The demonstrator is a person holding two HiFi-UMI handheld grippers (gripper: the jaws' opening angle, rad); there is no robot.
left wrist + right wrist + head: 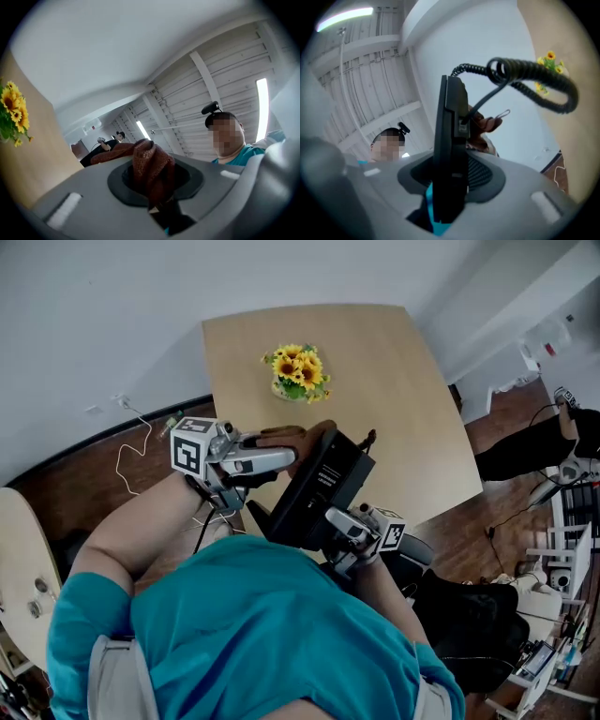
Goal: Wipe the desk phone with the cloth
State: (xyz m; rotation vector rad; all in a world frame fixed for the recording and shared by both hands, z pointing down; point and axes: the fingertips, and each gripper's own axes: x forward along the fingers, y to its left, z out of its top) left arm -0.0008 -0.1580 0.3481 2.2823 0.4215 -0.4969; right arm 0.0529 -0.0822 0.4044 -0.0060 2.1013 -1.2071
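The light wooden square table (375, 381) lies beyond the black plastic desk phone (314, 493). The phone is lifted clear and tilted, its lower edge clamped in the right gripper (336, 521). The left gripper (289, 457), at the phone's upper left, is closed on the bunched brown knitted cloth (286, 437). To wipe well, clamp the phone firmly, sweep the cloth across its face, and steer round the black coiled cord (534, 75) looping from the phone's top.

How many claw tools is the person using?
2: the left claw clamps a brown woven cloth; the right claw clamps the black plastic desk phone. No others visible.
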